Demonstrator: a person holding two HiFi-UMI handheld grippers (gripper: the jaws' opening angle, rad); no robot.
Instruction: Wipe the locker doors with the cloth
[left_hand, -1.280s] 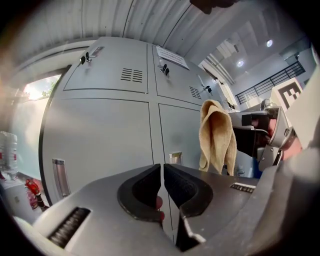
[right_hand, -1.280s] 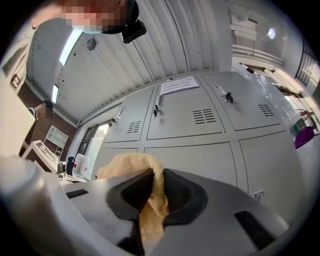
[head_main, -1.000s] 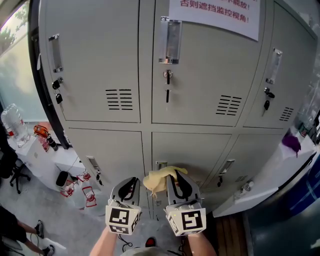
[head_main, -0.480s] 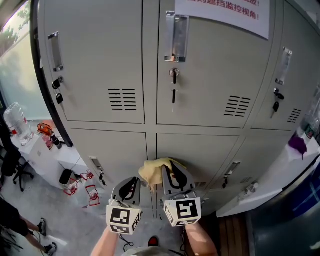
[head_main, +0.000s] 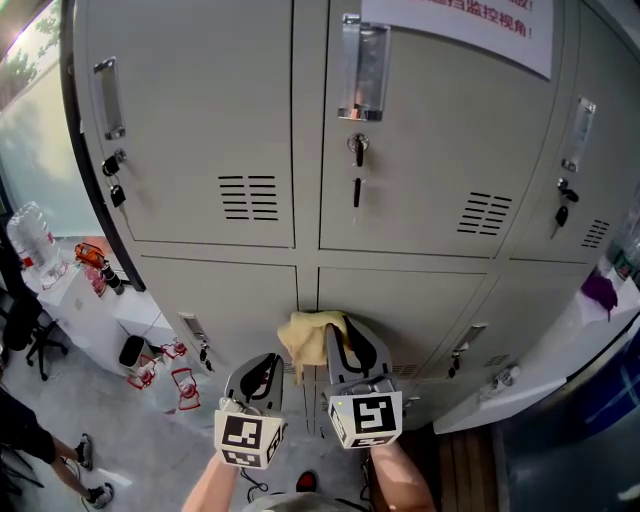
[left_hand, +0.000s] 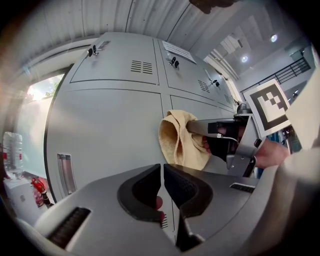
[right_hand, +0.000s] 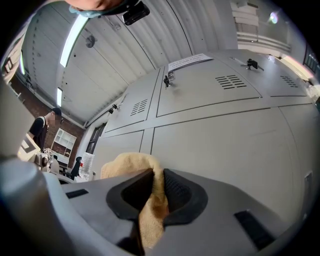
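Right gripper (right_hand: 157, 176) is clamped on the yellow cloth (right_hand: 131, 162), with terry fabric bunched between both pads and spilling out above them. In the head view, the cloth (head_main: 311, 338) sits straight below the upper middle door's key (head_main: 357, 148). It lies over the vertical seam between the lower left door (head_main: 225, 300) and the lower middle door (head_main: 410, 300) and looks pressed to the metal.

Left gripper (left_hand: 162, 172) has its jaws together with nothing gripped. It hangs below the key, just left of the right gripper (head_main: 345, 338), off the lockers and clear of the cloth. Head view of the left gripper (head_main: 262, 362) agrees.

Writing: a white paper notice (head_main: 470, 25) is up and right of the key, with red Chinese print. The frame edge crops it, so it isn't readable in full; it ends in "!". No brand marks are visible on the doors.
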